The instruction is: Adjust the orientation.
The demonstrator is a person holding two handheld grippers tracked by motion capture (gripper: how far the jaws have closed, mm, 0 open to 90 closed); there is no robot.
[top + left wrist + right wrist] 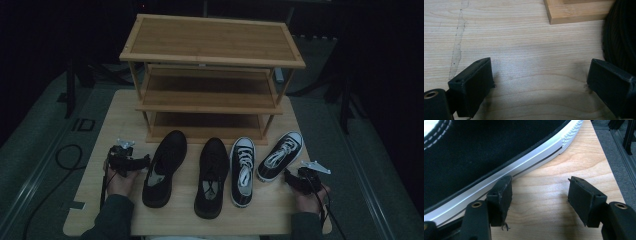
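Four shoes lined up on the tabletop (90, 200) in front of a three-tier wooden shoe rack (212, 42): two black leather shoes, left one (165, 167) and right one (211, 176), then two black-and-white canvas sneakers, inner one (242, 170) and outer one (280, 155), toes toward the rack. Rack shelves bare.

Left gripper (131, 161) resting low, just beside the left leather shoe; jaws standing wide in the left gripper view, nothing between them but bare wood, dark shoe upper (621, 35) at the right edge, corner of the rack base (576, 11) ahead.

Right gripper (295, 179) down by the heel of the outer sneaker; jaws wide apart, empty, one jaw tucked right against the white rubber sole band (506, 175), whether touching hard to tell.

Looks like the very start of stowing the shoes: approach made, no grasp yet. Next move probably calls for shifting each gripper sideways so the jaws straddle a shoe's heel or side wall, closing firmly, then lifting clear and carrying toward a shelf. Worth minding: leather sides may slip; sneaker canvas likely to fold under a shallow pinch.
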